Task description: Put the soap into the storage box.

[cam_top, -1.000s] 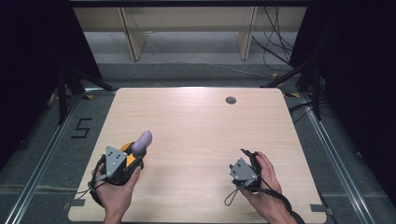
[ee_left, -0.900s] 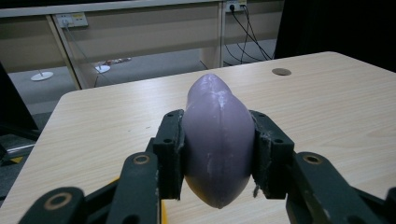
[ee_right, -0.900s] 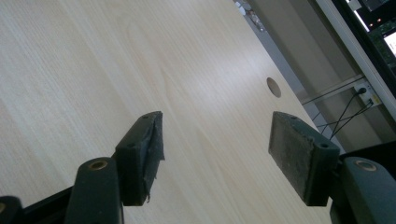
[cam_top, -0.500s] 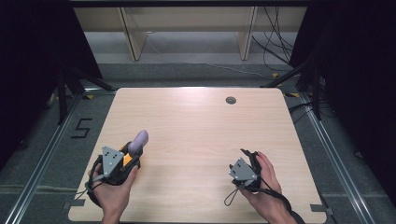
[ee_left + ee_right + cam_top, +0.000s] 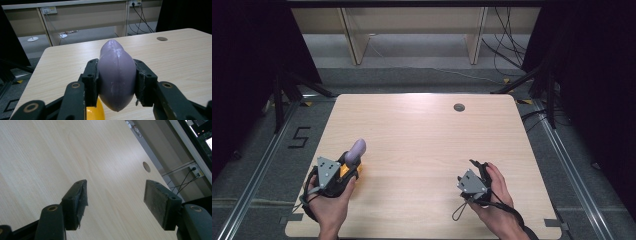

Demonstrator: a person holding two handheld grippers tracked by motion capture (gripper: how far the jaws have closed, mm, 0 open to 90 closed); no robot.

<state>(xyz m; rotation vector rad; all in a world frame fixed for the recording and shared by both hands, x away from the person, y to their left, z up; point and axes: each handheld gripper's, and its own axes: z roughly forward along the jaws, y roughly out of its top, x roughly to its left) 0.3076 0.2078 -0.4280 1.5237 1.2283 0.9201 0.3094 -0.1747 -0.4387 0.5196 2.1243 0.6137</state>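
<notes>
Purple eggplant (image 5: pixel 117 75) clamped between the left gripper's (image 5: pixel 346 165) pads, lifted off the desk (image 5: pixel 422 145) near the front-left corner, tip pointing toward the far edge. Something yellow (image 5: pixel 95 112) just beneath it by the jaws — in the high view a yellow-orange patch beside the gripper; hard to tell whether part of the tool or a separate item. Right gripper (image 5: pixel 115 202) resting near the front-right corner, jaws apart, nothing between them but bare wood.

Judged from this: pickup done, grip looking firm on the widest part of the eggplant. Left to do — carrying and setting down somewhere. No bowl, tray or basket anywhere on the desk, so no evident destination; just a cable hole (image 5: pixel 459 107) near the far edge. Progress likely early to middle.
</notes>
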